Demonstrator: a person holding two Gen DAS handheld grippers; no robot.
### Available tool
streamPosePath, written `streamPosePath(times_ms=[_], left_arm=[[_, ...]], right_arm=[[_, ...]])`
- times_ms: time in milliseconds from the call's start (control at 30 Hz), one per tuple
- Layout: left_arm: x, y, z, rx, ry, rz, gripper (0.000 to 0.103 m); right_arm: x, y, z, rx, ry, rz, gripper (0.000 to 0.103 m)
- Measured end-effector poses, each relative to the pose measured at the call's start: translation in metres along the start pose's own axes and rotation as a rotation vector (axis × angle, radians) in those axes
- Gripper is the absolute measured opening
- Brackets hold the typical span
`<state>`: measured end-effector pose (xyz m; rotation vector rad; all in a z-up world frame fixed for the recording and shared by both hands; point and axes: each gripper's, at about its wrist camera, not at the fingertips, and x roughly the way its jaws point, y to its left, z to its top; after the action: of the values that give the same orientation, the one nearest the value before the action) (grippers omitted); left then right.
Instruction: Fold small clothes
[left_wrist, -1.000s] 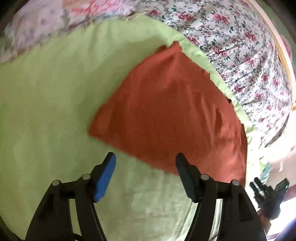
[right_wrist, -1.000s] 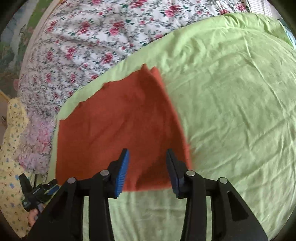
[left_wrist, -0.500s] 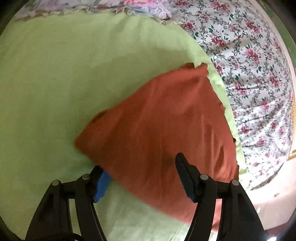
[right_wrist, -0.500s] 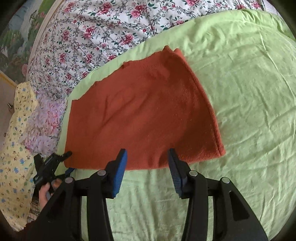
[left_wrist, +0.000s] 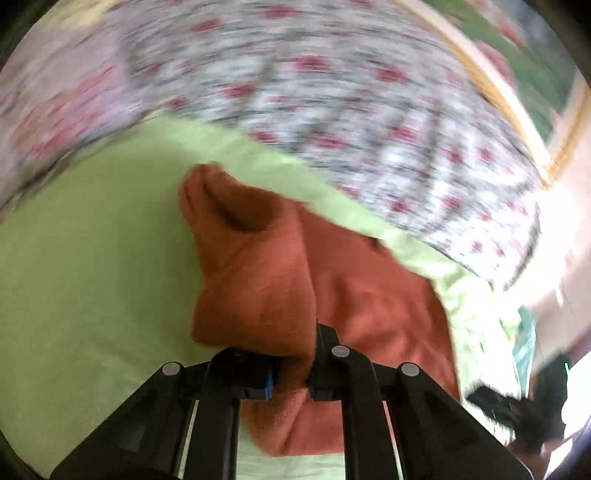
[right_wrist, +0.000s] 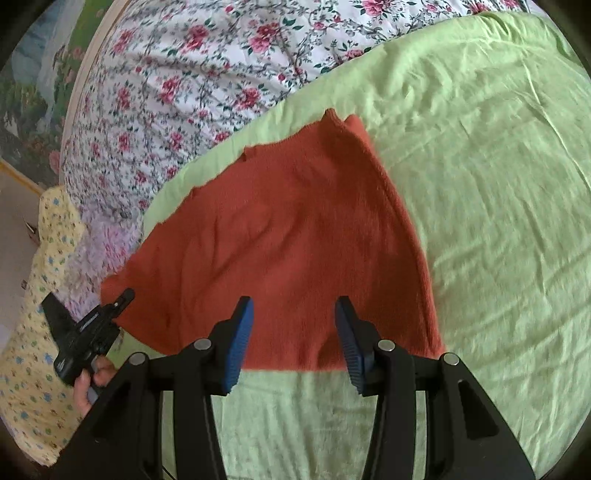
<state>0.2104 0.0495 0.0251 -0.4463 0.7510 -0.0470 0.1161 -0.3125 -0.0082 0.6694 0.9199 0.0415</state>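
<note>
The left gripper (left_wrist: 291, 373) has just been closing, and its jaws now stand nearly together, pinching a bunched edge of the rust-orange garment (right_wrist: 288, 236) between the pads. From that pinch the cloth (left_wrist: 258, 280) rises in a folded ridge, doubled over the rest of the garment. The right gripper (right_wrist: 293, 339) stands about half open over the garment's near hem, its blue pads (right_wrist: 240, 343) apart with nothing between them; whether their tips touch the cloth cannot be told.

The garment lies spread on the light green sheet (right_wrist: 498, 206), near the sheet's far edge, where a floral bedspread (right_wrist: 192, 81) begins. In the right wrist view the left gripper (right_wrist: 123, 297) shows at the garment's left corner, with a hand (right_wrist: 88, 380) around its handle.

The left wrist view is heavily smeared by motion, so the bedspread's pattern there is only streaks. The dark shape at its lower right corner is probably the right gripper, too blurred to be sure. Yellow printed cloth (right_wrist: 33, 354) beside the garment's left corner is cut off by the frame, and its kind cannot be made out.
</note>
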Motion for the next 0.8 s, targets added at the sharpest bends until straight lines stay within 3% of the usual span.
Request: streamPosePath(times_ms=[100,167,333,667,800], left_arm=[[0.013,-0.049,-0.010,0.137,0.038,-0.080,0.010],[0.034,-0.078,-0.028,0.225,0.105,-0.121,0.010],[0.086,-0.099,-0.073,0.315,0.264,-0.123,0.008],[0.082,-0.100,-0.078,0.336,0.258,-0.115,0.008],[0.074,-0.101,-0.081,0.340,0.257,-0.114,0.008]], right_arm=[[0.005,-0.006,0.017,0.032,-0.005,0.049,0.047],[0.012,-0.011,0.028,0.056,0.007,0.080,0.047],[0.048,-0.015,0.052,0.057,0.093,0.112,0.047],[0.124,0.020,0.087,-0.027,0.212,0.205,0.047],[0.158,0.040,0.094,-0.084,0.273,0.193,0.048]])
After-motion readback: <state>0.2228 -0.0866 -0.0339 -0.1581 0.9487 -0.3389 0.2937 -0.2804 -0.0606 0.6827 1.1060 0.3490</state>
